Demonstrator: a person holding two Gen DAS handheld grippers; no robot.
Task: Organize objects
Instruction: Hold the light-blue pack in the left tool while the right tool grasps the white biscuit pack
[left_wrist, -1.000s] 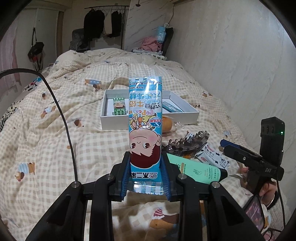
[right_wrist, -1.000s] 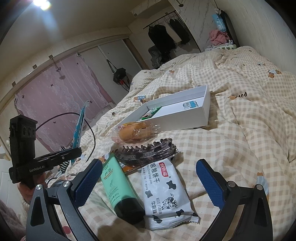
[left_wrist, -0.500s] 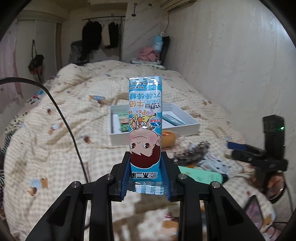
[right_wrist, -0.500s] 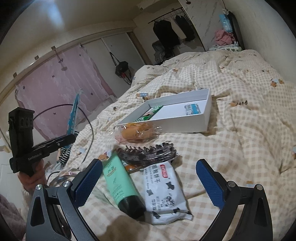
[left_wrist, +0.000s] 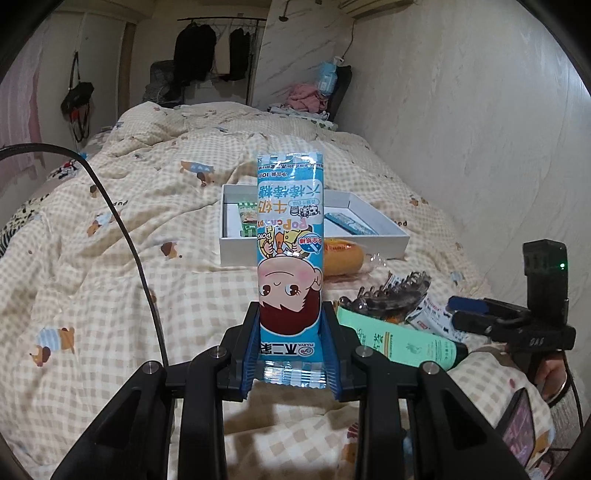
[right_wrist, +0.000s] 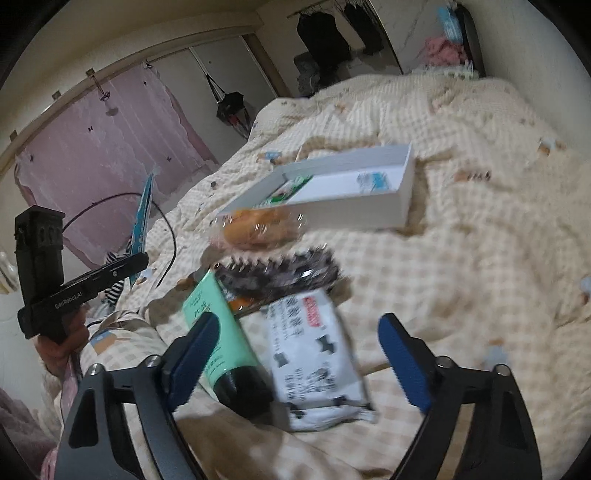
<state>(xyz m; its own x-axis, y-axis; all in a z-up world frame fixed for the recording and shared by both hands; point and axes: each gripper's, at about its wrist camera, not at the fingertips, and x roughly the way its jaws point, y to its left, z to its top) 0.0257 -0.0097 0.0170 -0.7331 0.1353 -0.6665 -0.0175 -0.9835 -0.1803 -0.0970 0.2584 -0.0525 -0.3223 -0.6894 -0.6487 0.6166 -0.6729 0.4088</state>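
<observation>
My left gripper (left_wrist: 291, 347) is shut on a tall blue candy packet (left_wrist: 290, 243) with an upside-down cartoon face, held upright above the bed. Beyond it lies a white box (left_wrist: 380, 242) holding a green packet and a blue packet. My right gripper (right_wrist: 299, 343) hangs over a white milk-biscuit packet (right_wrist: 314, 350) and a green tube (right_wrist: 218, 325); its jaws are closing, the packet lies between them and the pads do not touch it. A dark hair claw (right_wrist: 280, 273) and a wrapped orange bun (right_wrist: 255, 229) lie behind. The right wrist view is blurred.
Everything rests on a rumpled checked duvet (left_wrist: 110, 280). A black cable (left_wrist: 125, 236) arcs across the left. A wall (left_wrist: 461, 129) runs along the bed's right side. Clothes hang at the far end of the room (left_wrist: 207, 55). A phone (left_wrist: 521, 432) lies by the hand at the lower right.
My right gripper has come down and forward over the biscuit packet and its jaws have narrowed. The left wrist view has tilted up a little, the candy packet still gripped.
</observation>
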